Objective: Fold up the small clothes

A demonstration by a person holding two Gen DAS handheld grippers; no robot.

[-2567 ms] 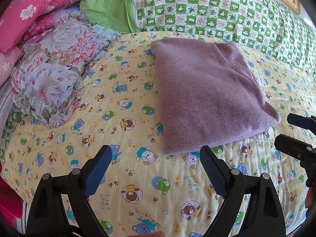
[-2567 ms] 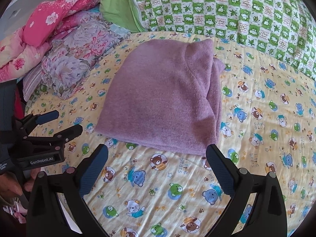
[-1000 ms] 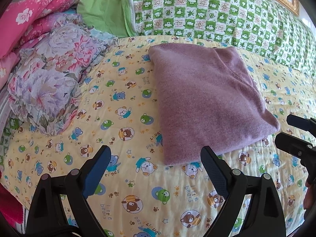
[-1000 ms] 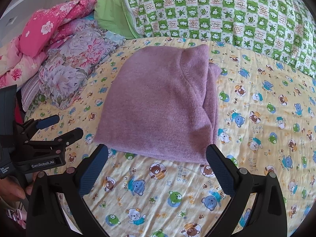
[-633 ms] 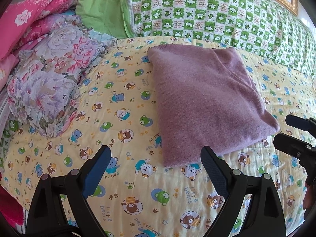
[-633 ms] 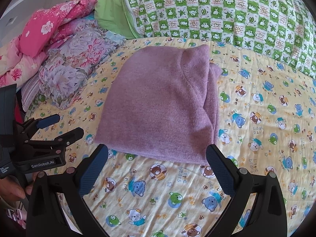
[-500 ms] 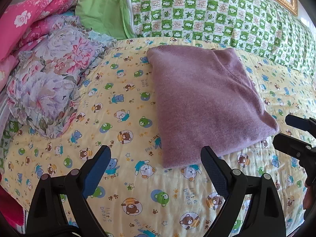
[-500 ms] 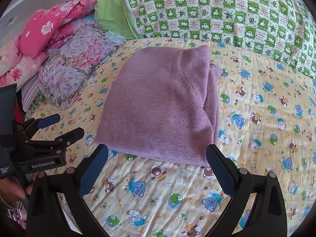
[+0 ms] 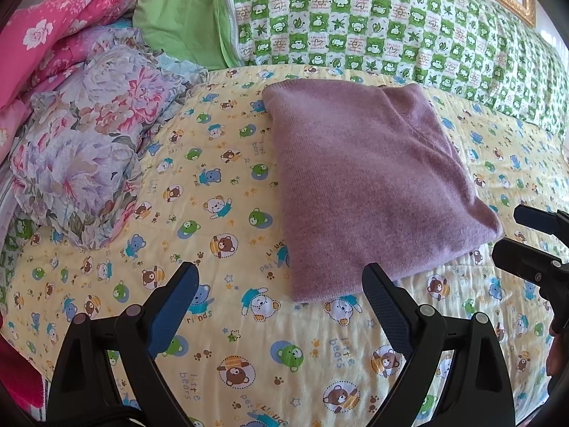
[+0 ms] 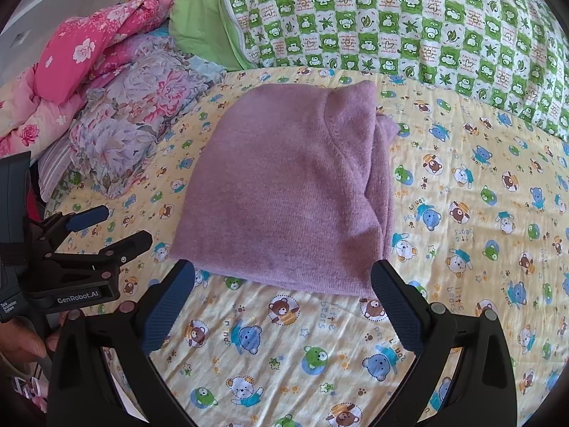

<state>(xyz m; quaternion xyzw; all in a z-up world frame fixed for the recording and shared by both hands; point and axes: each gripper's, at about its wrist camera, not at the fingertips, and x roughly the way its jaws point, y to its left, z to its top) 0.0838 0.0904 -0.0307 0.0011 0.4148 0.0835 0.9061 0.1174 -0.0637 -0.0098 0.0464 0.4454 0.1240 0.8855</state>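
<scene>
Still folded, purple sweater (image 9: 370, 185) unmoved (grippers apart)

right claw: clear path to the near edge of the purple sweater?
Probably yes. The right claw is open, just short of the purple sweater, whose near edge lies flat on the bedsheet with nothing between them.

Bear-print yellow bedspread (image 9: 220, 323), folded purple sweater (image 9: 370, 185), floral bundle (image 9: 89, 163), green checkered quilt (image 9: 373, 25)
</scene>
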